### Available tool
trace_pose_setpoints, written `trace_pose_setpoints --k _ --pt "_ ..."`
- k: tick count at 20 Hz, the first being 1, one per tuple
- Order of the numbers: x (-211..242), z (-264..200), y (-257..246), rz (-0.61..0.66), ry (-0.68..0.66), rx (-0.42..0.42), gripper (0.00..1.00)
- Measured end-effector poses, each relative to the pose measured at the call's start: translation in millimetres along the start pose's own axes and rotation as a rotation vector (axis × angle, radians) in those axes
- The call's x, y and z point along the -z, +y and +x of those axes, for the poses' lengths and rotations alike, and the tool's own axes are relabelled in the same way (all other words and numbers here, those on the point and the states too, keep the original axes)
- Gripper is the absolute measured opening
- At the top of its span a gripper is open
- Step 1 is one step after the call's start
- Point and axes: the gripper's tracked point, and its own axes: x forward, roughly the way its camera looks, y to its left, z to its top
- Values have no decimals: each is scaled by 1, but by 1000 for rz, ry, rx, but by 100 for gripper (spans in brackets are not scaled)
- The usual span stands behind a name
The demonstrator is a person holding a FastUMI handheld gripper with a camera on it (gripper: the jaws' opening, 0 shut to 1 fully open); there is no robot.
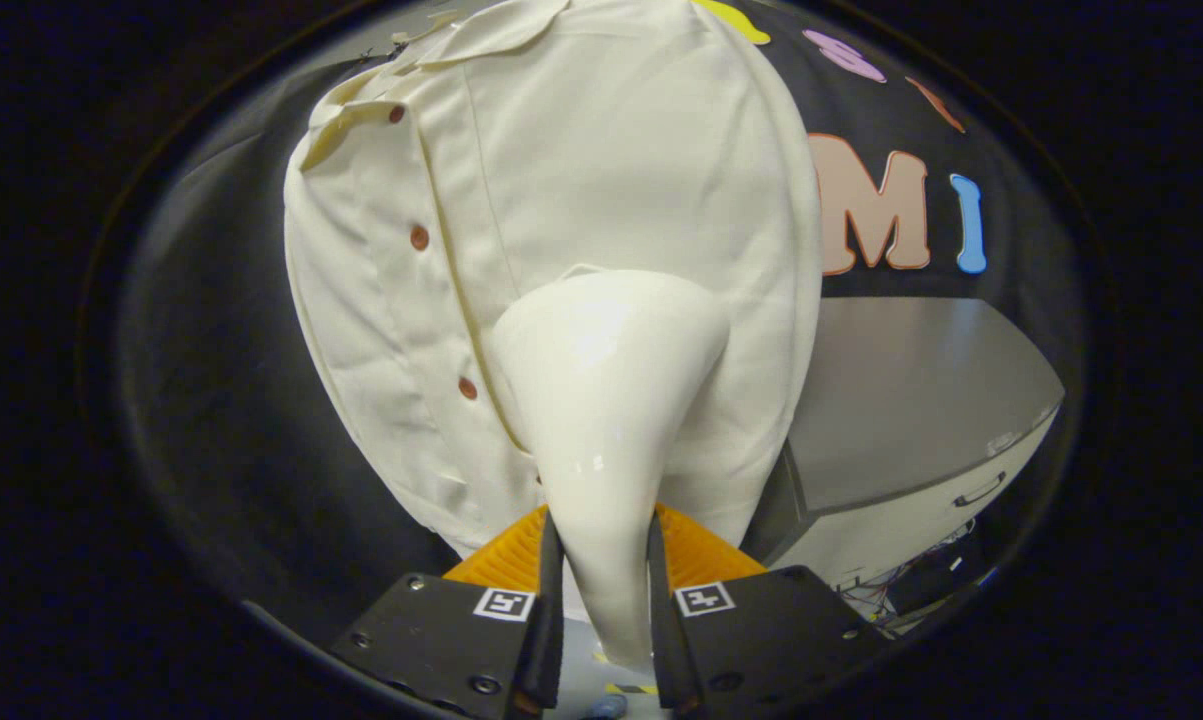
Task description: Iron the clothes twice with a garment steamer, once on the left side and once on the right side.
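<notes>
- Gripper (601, 590) nearest, both fingers (546, 600) pressed against the steamer (601, 400), one on each side of its narrow handle; jaws narrow, clamped on that handle
- Square tag on top of each finger block; ribbed orange parts just ahead of the blocks, either side of the handle
- Steamer glossy white, slim between the fingers, widening beyond them into a broad head; head set against the shirt (561, 200), roughly at mid-height, contact itself hidden behind the head
- Shirt cream, hanging upright in front of the dark wall; collar at the top, placket with a row of brown buttons (419, 237) running down left of the steamer head; head on the panel right of that placket
- Grey cabinet (911, 400) right of the shirt, drawer handle on its front; tangle of wires below it
</notes>
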Motion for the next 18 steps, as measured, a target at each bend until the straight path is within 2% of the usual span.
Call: trace_pose_setpoints --k 4,7,18 --pt "34 20 -2 2 75 8 37" --pt "37 25 0 63 83 -1 37" --pt "88 61 0 64 170 65 37"
